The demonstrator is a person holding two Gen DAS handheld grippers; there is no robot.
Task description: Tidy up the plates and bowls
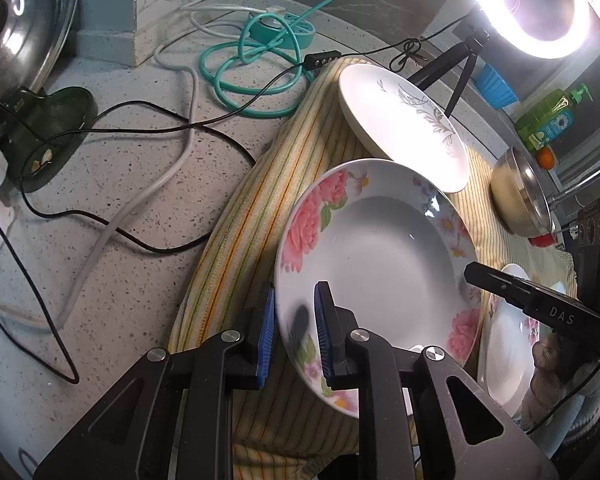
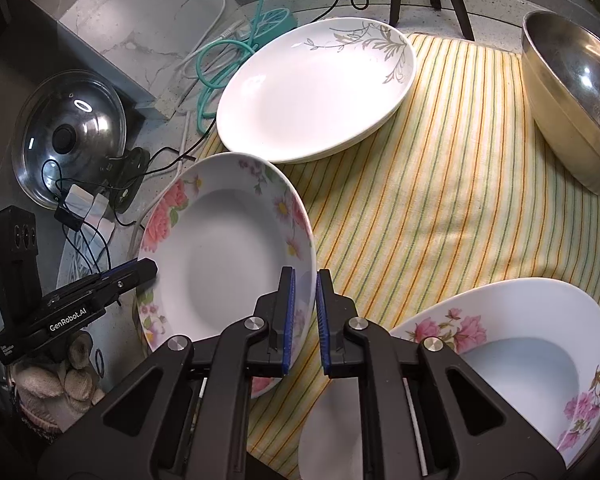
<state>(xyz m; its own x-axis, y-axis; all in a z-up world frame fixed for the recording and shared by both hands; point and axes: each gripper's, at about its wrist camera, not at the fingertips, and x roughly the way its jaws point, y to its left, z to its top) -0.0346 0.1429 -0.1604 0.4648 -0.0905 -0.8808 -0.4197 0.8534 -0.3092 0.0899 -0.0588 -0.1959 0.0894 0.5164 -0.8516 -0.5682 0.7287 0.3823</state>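
**Two tongs, one rose-patterned plate, gripped by opposite rims**

The round white ceramic plate with pink roses round its broad rim sits in the middle of the left wrist view, tilted, over the yellow striped cloth that covers the speckled stone counter. The left gripper, at the bottom centre of that view, has its blue pads pinched on the plate's near rim. In the right wrist view the right gripper does the same at the bottom centre, its pads pressed on the plate's right-hand edge, while the other tool reaches the far rim at the lower left.

To my eye this plate is stiff, glazed and slick, with fair weight for its thin lip, and it will chip or crack if it slips. The flat flowered rim is the sensible place to hold, gripped deep enough that the pads sit past the edge. Two grips on opposite sides should keep it from swinging.

Behind it, in the upper middle of the right wrist view, lies a white oval plate with a grey leaf sprig, seemingly atop another. A steel bowl stands at the upper right, and a white flowered dish at the lower right.
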